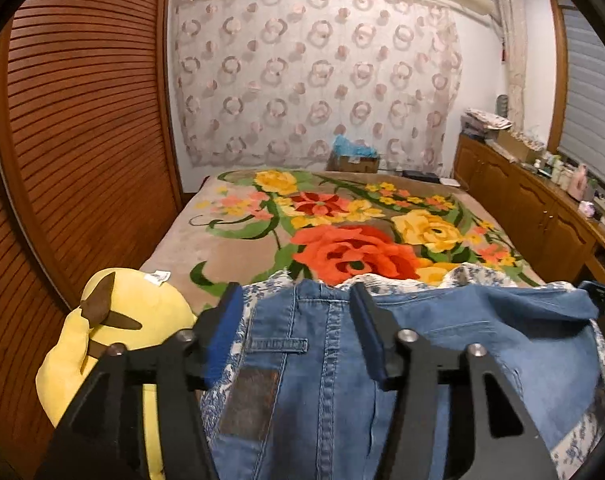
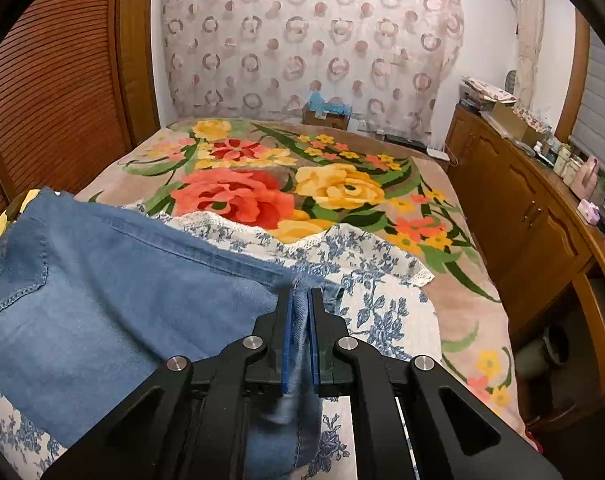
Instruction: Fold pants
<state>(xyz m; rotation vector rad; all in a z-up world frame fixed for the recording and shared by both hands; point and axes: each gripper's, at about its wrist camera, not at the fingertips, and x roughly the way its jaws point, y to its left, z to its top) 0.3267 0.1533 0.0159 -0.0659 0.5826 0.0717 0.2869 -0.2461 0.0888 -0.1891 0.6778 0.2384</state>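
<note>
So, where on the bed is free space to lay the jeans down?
Free: the floral blanket beyond the blue-flowered cloth, up to the curtain. Crowded: the near end, with jeans, cloth and yellow plush.

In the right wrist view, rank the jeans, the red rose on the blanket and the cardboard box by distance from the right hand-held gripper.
1. Jeans: clamped in the right hand-held gripper, spreading left.
2. Red rose: mid-bed on the blanket, ahead and slightly left.
3. Cardboard box: beyond the bed's far end, against the curtain.
</note>
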